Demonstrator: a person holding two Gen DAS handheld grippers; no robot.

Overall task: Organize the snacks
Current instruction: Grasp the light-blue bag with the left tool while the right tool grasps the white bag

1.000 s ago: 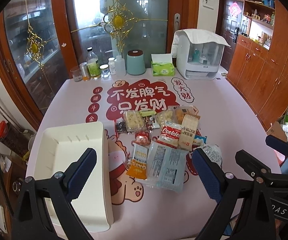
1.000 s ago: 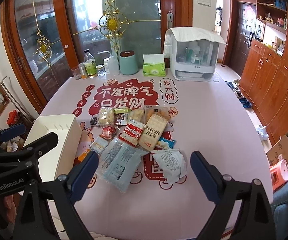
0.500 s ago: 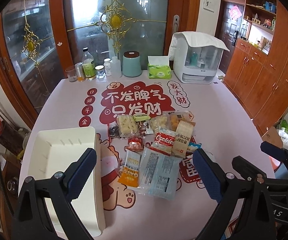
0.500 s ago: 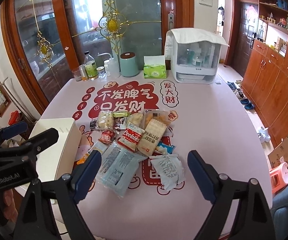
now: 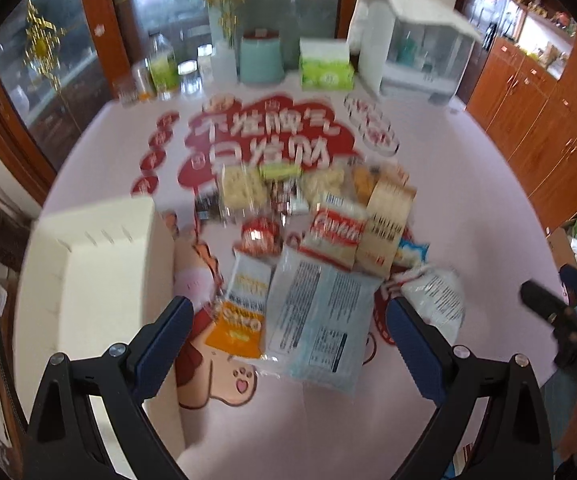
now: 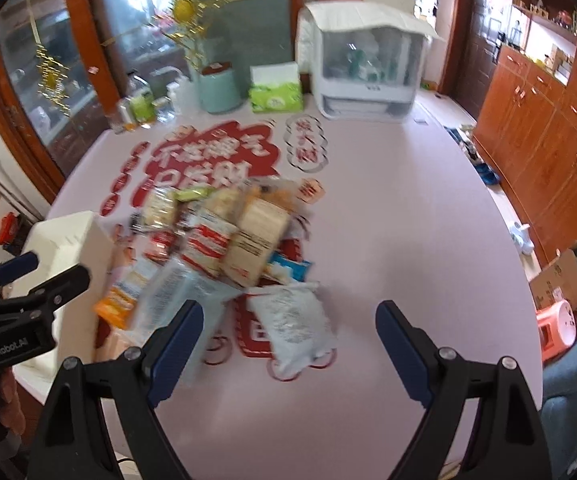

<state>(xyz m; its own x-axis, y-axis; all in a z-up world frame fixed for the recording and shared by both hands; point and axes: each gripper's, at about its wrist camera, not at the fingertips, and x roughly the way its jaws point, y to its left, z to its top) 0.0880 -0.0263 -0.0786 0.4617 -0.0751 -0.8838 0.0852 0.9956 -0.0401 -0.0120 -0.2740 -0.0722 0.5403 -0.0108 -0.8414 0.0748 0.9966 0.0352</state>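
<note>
Both views are smeared, so fine print on the packets cannot be read. The left gripper (image 5: 286, 334) is spread wide and holds nothing; it hangs over the near edge of the snack pile (image 5: 312, 236), with the large pale blue packet (image 5: 316, 312) and the orange-bottomed packet (image 5: 242, 304) lying between its fingers as the camera sees them. The right gripper (image 6: 288, 338) is likewise spread and empty, above the white crinkled pouch (image 6: 292, 320) at the pile's near right corner. The cream bin (image 5: 92, 280) stands on the bench (image 5: 468, 208) just left of the pile, its open top facing up and nothing visible inside.

The step in hand appears to be the first pick, and no packet has yet gone into the bin. The outer packets look like the sensible start: the orange-bottomed packet for the left side, since it lies nearest the bin, and the white pouch for the right, since it lies a little apart from the rest. A flat packet probably calls for a low approach, one finger slipped under an edge, and a closing pinch on the sealed seam rather than on the puffed middle. The blue packet overlaps its neighbours, so lifting it first could drag others along. The two grippers are near each other and should take turns over the bin.
</note>
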